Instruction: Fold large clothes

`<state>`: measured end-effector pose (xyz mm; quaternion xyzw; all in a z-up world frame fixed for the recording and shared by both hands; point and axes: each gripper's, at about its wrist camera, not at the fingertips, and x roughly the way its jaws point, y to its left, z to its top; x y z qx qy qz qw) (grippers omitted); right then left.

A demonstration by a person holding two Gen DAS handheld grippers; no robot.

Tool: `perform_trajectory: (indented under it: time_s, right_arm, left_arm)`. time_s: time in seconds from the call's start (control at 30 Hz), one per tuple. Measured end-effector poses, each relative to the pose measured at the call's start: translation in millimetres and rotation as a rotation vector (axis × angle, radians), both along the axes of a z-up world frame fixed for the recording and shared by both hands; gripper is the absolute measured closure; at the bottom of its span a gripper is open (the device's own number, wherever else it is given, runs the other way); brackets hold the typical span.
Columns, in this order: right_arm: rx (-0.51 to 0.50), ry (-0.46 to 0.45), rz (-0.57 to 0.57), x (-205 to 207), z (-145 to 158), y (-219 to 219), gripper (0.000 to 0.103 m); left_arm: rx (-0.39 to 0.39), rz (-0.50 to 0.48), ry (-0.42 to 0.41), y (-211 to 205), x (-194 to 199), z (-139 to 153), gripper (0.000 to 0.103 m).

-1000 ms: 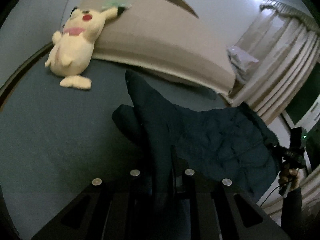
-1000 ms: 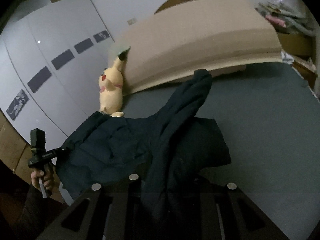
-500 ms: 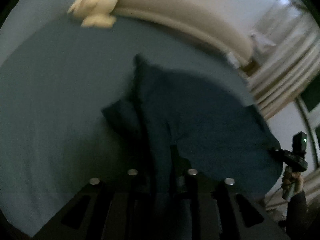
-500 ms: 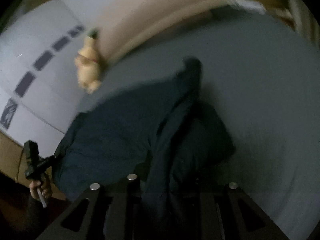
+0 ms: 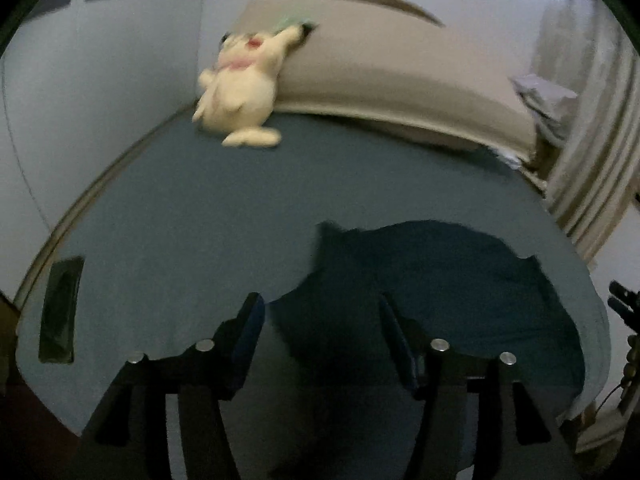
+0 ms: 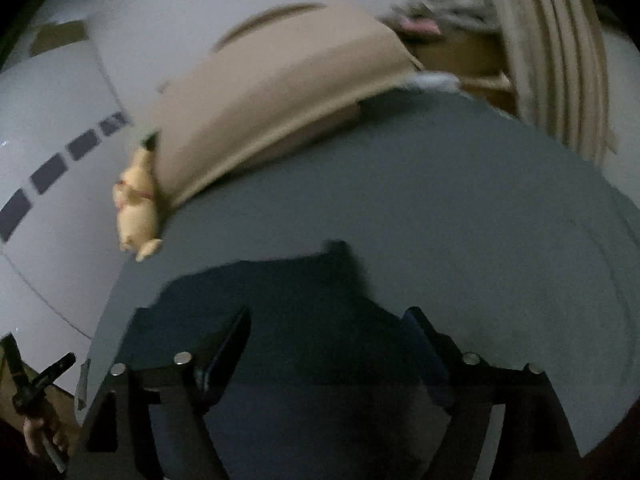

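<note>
A dark navy garment (image 5: 432,292) lies slack on the grey-blue bed (image 5: 200,208), filling the lower centre and lower right of the left wrist view. In the right wrist view it sits lower centre, with one narrow part poking toward the headboard (image 6: 280,92). The left hand-held gripper (image 5: 320,316) has jaws opening, cloth lying between them but unpinched; the right hand-held gripper (image 6: 328,328) is likewise opening over the fabric, pads clear of it. The cloth looks soft, limp and fairly bulky — likely to sag and bunch unless taken at a hem or corner in both hands. Its long axis appears to run across the bed, left to right in both views — blur leaves the outline uncertain. A plush toy (image 5: 240,92) leans upper left against the headboard.
</note>
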<state>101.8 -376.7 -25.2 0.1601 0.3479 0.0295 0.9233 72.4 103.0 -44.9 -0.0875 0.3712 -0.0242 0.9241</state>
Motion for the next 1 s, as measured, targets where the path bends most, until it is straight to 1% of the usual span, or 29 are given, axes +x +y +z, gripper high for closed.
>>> perform_trajectory:
  time_s: [0.07,0.13,0.17,0.2,0.23,0.27,0.3,0.33,0.37,0.4,0.43,0.47,0.53,0.57,0.63,0.7,0.77,0.83,0.87,0.9,0.97,1.0]
  right_arm:
    - [-0.026,-0.039,0.04,-6.1,-2.7,31.4,0.017]
    - [-0.104,-0.043,0.064,-8.1,-12.7,58.0,0.017]
    - [-0.149,-0.042,0.07,-4.7,-21.4,70.8,0.017]
    - [-0.199,-0.042,0.071,-1.4,-32.5,83.2,0.017]
    - [-0.228,-0.026,0.059,0.6,-44.2,92.2,0.017]
    - [-0.233,-0.007,0.045,-3.1,-54.5,94.7,0.017]
    - [-0.235,0.0,0.044,-4.9,-64.1,96.0,0.017]
    - [-0.243,0.012,0.045,-8.6,-72.2,92.3,0.017]
    - [-0.265,0.046,0.044,-9.1,-83.6,96.3,0.017]
    - [-0.292,0.101,0.053,-8.5,-95.3,98.3,0.017]
    - [-0.311,0.129,0.06,-5.1,-103.9,103.1,0.017]
    - [-0.329,0.122,0.051,-6.5,-105.1,104.4,0.017]
    - [-0.309,0.135,0.035,-8.1,-97.7,102.9,0.017]
    - [-0.287,0.112,0.028,-14.9,-86.0,101.3,0.017]
    - [-0.29,0.05,0.03,-28.6,-66.9,109.1,0.017]
    - [-0.283,0.008,0.037,-48.1,-48.3,112.0,0.017]
    - [-0.253,-0.031,0.033,-73.8,-39.8,112.9,0.011]
    - [-0.23,-0.066,0.038,-101.9,-39.9,115.7,0.01]
    - [-0.224,-0.076,0.033,-110.0,-43.1,118.9,0.007]
    - [-0.223,-0.077,0.036,-114.6,-46.4,120.7,0.006]
    - [-0.236,-0.061,0.029,-118.6,-60.4,122.6,0.006]
    - [-0.236,-0.035,0.031,-113.2,-68.5,123.1,0.006]
  left_arm:
    - [0.035,-0.01,-0.036,-27.1,-5.1,-1.4,0.036]
    - [0.095,-0.017,-0.064,-53.5,-5.7,-13.7,0.036]
    - [0.132,-0.021,-0.061,-65.0,-4.3,-21.3,0.036]
    - [0.166,-0.007,-0.039,-76.4,-0.6,-34.3,0.036]
    - [0.173,0.003,-0.034,-82.1,2.3,-41.5,0.036]
    - [0.176,0.02,-0.018,-85.7,3.6,-53.3,0.036]
    - [0.179,0.034,0.017,-85.1,3.7,-65.7,0.036]
    - [0.183,0.033,0.055,-87.3,7.0,-72.2,0.036]
    - [0.188,0.025,0.106,-88.1,10.0,-82.3,0.036]
    - [0.188,0.029,0.115,-88.0,11.2,-89.6,0.035]
    - [0.196,0.033,0.105,-89.0,10.6,-89.0,0.035]
    - [0.215,0.03,0.123,-90.6,11.6,-87.5,0.035]
    - [0.237,0.031,0.15,-93.0,6.6,-76.5,0.035]
    - [0.222,0.042,0.123,-91.1,-0.7,-64.5,0.035]
    - [0.185,0.035,0.064,-92.2,-16.4,-48.2,0.035]
    - [0.191,0.035,0.047,-95.1,-31.5,-38.3,0.034]
    - [0.197,0.031,0.046,-98.1,-46.7,-32.9,0.034]
    - [0.177,0.024,0.021,-100.8,-63.2,-28.3,0.034]
    - [0.172,0.023,0.013,-102.6,-69.4,-27.0,0.033]
    - [0.168,0.021,0.01,-105.8,-72.0,-26.9,0.033]
    - [0.161,0.007,0.001,-112.1,-81.9,-29.3,0.032]
    - [0.164,0.007,0.006,-113.5,-79.6,-33.4,0.032]
